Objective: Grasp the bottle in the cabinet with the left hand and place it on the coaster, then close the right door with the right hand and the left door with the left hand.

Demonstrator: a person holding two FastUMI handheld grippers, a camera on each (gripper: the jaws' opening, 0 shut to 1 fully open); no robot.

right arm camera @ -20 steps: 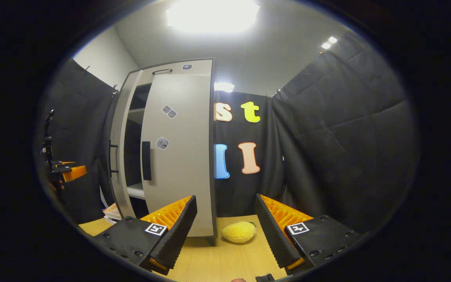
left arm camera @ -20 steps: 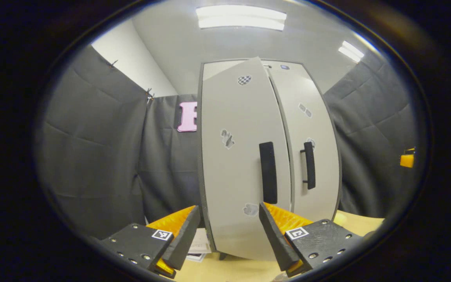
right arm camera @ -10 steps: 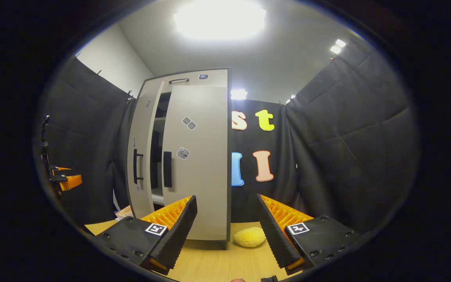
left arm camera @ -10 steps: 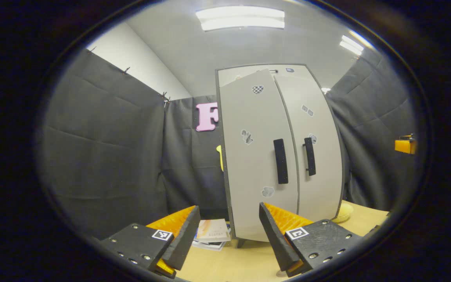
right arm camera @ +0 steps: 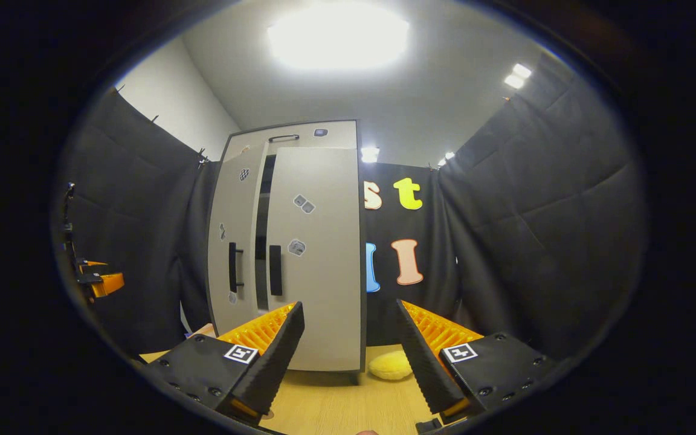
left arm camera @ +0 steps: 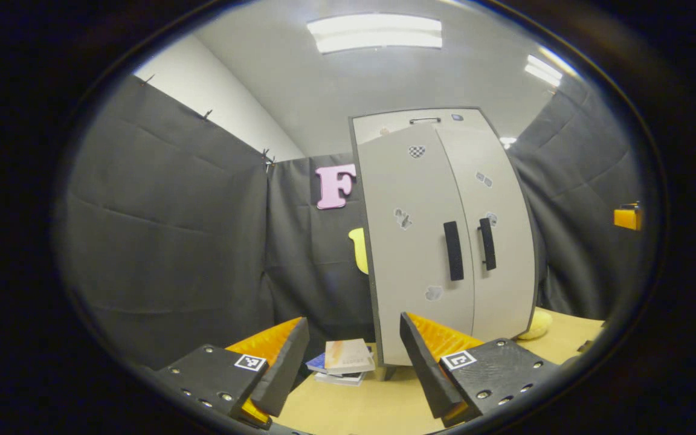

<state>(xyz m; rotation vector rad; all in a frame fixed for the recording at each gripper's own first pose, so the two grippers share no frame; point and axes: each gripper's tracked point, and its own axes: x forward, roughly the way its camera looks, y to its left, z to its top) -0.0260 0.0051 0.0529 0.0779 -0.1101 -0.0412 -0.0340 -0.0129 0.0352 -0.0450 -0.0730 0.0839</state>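
The grey cabinet (left arm camera: pixel 444 241) stands on the wooden table. Its right door (right arm camera: pixel 318 260) lies flat against the frame. Its left door (right arm camera: pixel 233 241) stands a little ajar, leaving a narrow dark gap (right arm camera: pixel 261 241) between the two doors. Two black handles (left arm camera: pixel 453 251) (left arm camera: pixel 487 243) sit side by side at mid height. My left gripper (left arm camera: pixel 353 362) is open, empty, and held back from the left door. My right gripper (right arm camera: pixel 351 356) is also open and empty, a little way in front of the right door. In the right gripper view the left gripper (right arm camera: pixel 97 281) shows at the far left.
A small stack of books (left arm camera: pixel 342 359) lies on the table (left arm camera: pixel 354 405) beside the cabinet's left foot. A yellow plush (right arm camera: pixel 389 367) rests by the cabinet's right corner. Black cloth walls close in behind and on both sides.
Both grippers have drawn back from the cabinet, which now looks smaller. The left door has swung inward, and the gap between the doors has narrowed to a slit.
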